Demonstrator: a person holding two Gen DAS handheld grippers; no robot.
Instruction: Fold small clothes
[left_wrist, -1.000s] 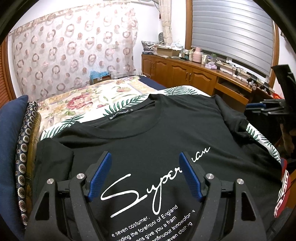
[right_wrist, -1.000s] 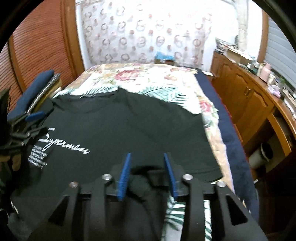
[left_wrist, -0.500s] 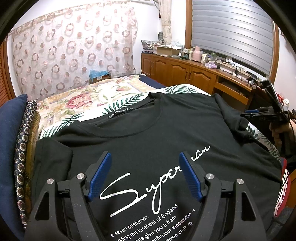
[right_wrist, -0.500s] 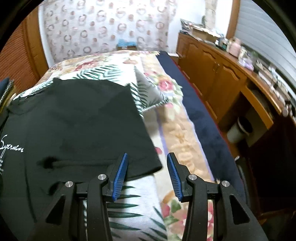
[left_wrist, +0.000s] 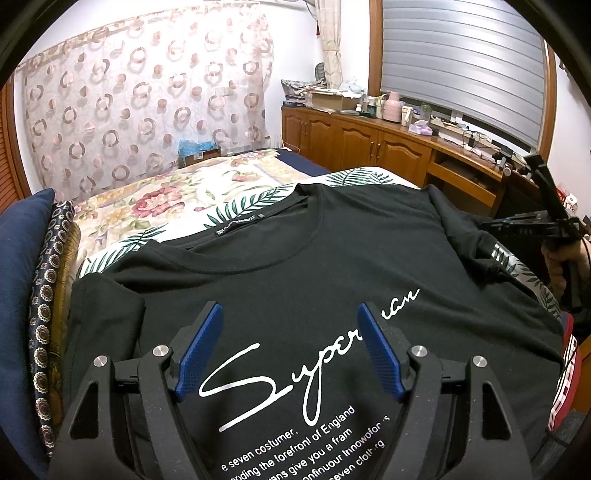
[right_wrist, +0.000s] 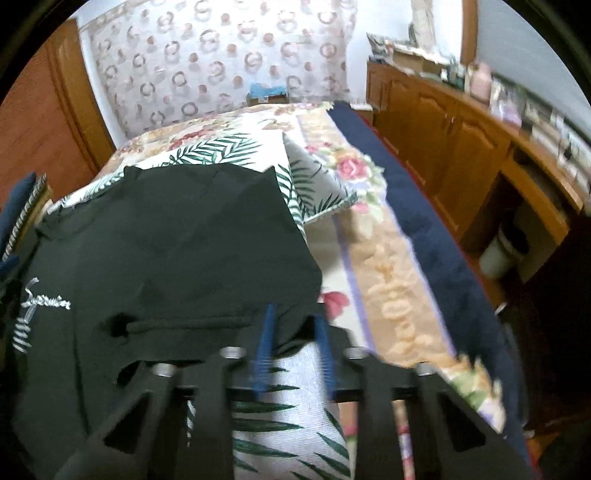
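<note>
No fold shows yet: black T-shirt (left_wrist: 332, 258) lies flat on the bed (right_wrist: 399, 295), right gripper (right_wrist: 293, 343) fingers clenching its sleeve edge, left gripper (left_wrist: 290, 350) fingers spread and empty

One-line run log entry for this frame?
stage: sleeve grasp | left tongs: open over black T-shirt | right tongs: closing on sleeve edge

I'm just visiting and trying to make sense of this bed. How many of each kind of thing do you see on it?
Black T-shirt: 1
Leaf-print cloth under it: 1
Flowered bedspread: 1
Dark blue cushion: 1
Handheld grippers: 2, left gripper, right gripper
Total: 6
</note>
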